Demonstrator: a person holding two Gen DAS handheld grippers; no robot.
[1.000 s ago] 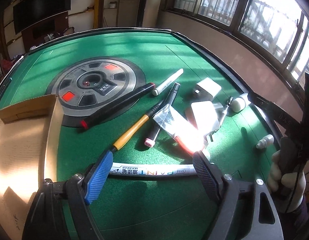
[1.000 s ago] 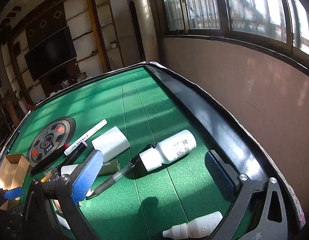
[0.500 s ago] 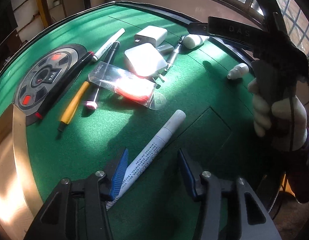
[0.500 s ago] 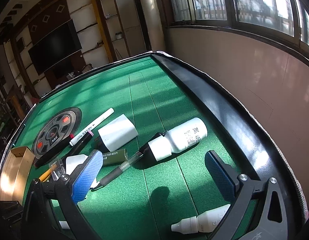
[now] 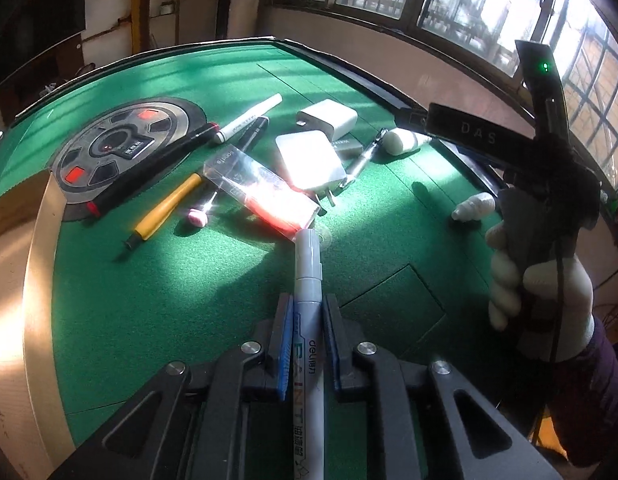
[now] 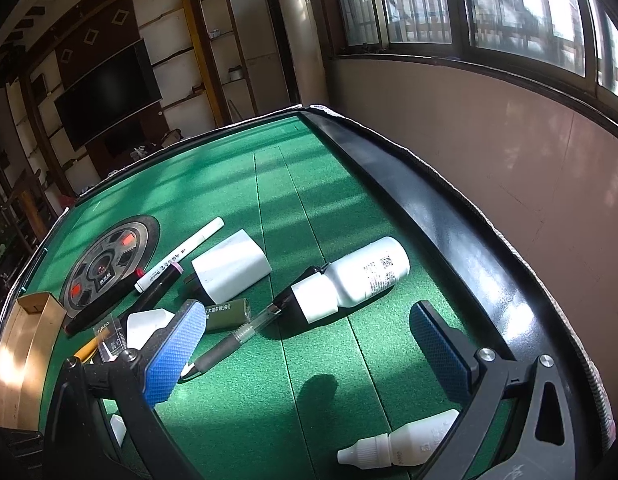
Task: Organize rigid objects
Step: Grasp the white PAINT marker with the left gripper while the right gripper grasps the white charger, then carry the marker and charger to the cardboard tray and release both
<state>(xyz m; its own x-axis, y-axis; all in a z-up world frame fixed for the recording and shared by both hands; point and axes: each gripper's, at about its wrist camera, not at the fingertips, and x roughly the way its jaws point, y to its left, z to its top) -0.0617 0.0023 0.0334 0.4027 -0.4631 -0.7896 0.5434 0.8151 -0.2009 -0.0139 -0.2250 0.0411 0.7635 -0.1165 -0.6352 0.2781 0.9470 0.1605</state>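
Observation:
My left gripper [image 5: 307,312] is closing on a white paint marker [image 5: 307,276]. Both blue pads press its barrel, and it points forward along the fingers just above the green table [image 5: 157,280]. Its cap end nearly touches a clear case with a red item [image 5: 261,190]. Beyond lie a white charger [image 5: 309,160], a second charger [image 5: 329,118], a yellow-black pen [image 5: 169,208] and a white marker [image 5: 249,118]. My right gripper [image 6: 307,312] hangs open over the felt with nothing between its fingers. A white bottle [image 6: 365,272] lies just past it.
A cardboard box [image 5: 13,280] stands at the left edge. A round control panel [image 5: 121,148] sits mid-table with a long black marker [image 5: 149,170] across it. A small dropper bottle [image 6: 401,444] lies by the right finger. A gloved hand [image 5: 541,292] holds the right gripper. The black table rim [image 6: 449,220] runs along the wall.
The left jaws have closed from wide apart onto the paint marker, which turned from lying crosswise to pointing along the fingers. The right gripper has kept still.

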